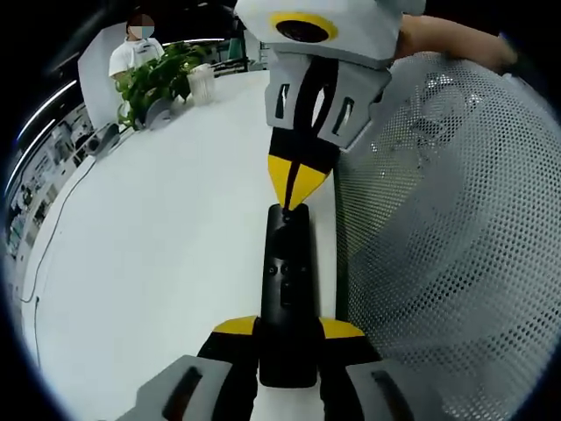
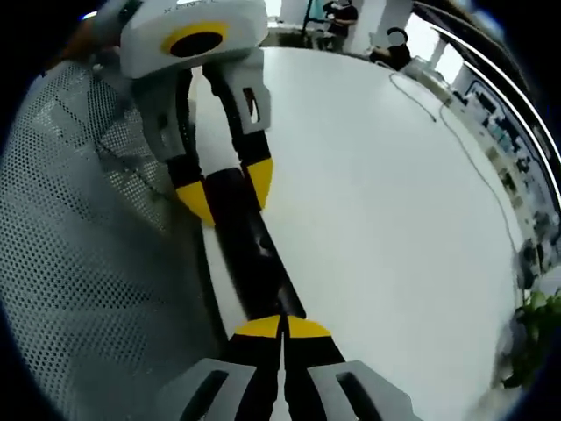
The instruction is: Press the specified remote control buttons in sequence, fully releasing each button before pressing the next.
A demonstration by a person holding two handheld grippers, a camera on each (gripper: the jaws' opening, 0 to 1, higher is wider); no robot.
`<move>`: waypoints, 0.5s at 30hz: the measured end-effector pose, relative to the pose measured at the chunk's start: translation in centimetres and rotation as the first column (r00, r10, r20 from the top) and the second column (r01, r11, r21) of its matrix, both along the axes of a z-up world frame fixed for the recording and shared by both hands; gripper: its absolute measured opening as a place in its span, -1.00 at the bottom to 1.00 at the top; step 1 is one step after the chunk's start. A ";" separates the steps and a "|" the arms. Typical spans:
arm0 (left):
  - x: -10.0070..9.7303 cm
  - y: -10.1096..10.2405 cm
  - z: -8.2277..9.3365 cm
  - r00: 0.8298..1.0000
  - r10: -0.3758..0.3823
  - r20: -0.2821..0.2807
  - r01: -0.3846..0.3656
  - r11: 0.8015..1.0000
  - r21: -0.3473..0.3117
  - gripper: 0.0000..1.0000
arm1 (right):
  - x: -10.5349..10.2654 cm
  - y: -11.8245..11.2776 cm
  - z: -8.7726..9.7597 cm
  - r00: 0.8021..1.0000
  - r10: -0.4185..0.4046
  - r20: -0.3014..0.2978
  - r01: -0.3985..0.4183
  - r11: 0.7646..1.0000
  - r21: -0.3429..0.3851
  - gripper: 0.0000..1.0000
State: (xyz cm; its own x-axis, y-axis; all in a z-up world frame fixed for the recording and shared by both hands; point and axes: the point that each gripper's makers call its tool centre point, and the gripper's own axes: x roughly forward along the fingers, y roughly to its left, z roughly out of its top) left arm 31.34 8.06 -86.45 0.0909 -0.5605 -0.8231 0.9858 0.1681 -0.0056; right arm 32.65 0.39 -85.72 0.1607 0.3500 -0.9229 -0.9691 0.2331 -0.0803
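A slim black remote control (image 1: 287, 289) lies lengthwise on the white table (image 1: 158, 246), with small buttons on its upper face. My left gripper (image 1: 289, 329) is shut on its near end, one yellow-tipped jaw on each side. My right gripper (image 1: 296, 189) comes down from the top with its yellow tips shut into one point, which touches the remote's far end. In the right gripper view the right gripper (image 2: 283, 327) has its tips together over the remote control (image 2: 254, 254). Beyond it the left gripper (image 2: 228, 191) clamps the other end.
A white mesh chair back (image 1: 438, 228) stands close along one side of the remote, also mesh chair back (image 2: 88, 263). A potted plant (image 1: 158, 79) and a white cup (image 1: 202, 83) stand at the table's far end. A thin cable (image 1: 53, 237) trails near the table edge. People are in the background.
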 end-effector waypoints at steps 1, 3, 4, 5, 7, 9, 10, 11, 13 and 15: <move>0.0 0.0 0.0 1.000 0.000 0.000 0.000 1.000 0.000 -0.50 | 0.0 0.0 0.0 1.000 0.001 0.004 -0.001 1.000 0.002 -1.00; 0.0 0.0 0.0 1.000 0.001 -0.001 -0.001 1.000 -0.001 -0.50 | 0.0 0.0 0.0 1.000 0.015 0.016 -0.015 1.000 0.007 -1.00; 0.0 0.0 0.0 1.000 0.001 -0.001 -0.001 1.000 -0.001 -0.50 | 0.0 0.0 0.0 1.000 0.014 0.019 -0.014 1.000 0.011 -1.00; 0.0 0.0 0.0 1.000 0.001 0.000 -0.001 1.000 -0.002 -0.50 | 0.1 0.0 0.0 1.000 0.008 0.019 -0.008 1.000 0.018 -1.00; 0.0 0.0 0.0 1.000 0.002 -0.001 -0.002 1.000 -0.002 -0.50 | 0.1 -0.1 0.1 1.000 -0.005 0.014 0.004 0.999 0.042 -1.00; 0.0 0.0 0.0 1.000 0.002 -0.001 -0.002 1.000 -0.002 -0.50 | 0.1 -0.1 0.1 1.000 -0.024 0.002 0.024 0.997 0.072 -1.00; 0.0 0.0 0.0 1.000 0.002 -0.001 -0.002 1.000 -0.002 -0.50 | 0.1 0.0 0.2 0.999 -0.032 -0.005 0.032 0.996 0.085 -1.00; 0.0 0.0 0.0 1.000 0.002 -0.001 -0.002 1.000 -0.002 -0.50 | 0.1 0.0 0.2 0.998 -0.055 -0.027 0.057 0.993 0.102 -1.00; 0.0 0.0 0.0 1.000 0.001 -0.001 -0.001 1.000 -0.002 -0.50 | 0.1 0.0 0.3 0.994 -0.091 -0.061 0.097 0.989 0.111 -1.00; 0.0 0.0 0.0 1.000 0.001 -0.001 -0.001 1.000 -0.003 -0.50 | 0.2 0.0 0.3 0.994 -0.088 -0.071 0.096 0.989 0.112 -1.00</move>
State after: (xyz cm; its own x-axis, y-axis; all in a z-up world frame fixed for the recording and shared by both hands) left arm 31.31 8.09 -86.41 0.0907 -0.5628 -0.8216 0.9856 0.1689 -0.0069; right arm 32.88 0.40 -85.38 0.1372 0.4407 -0.8871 -0.9454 0.3256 0.0155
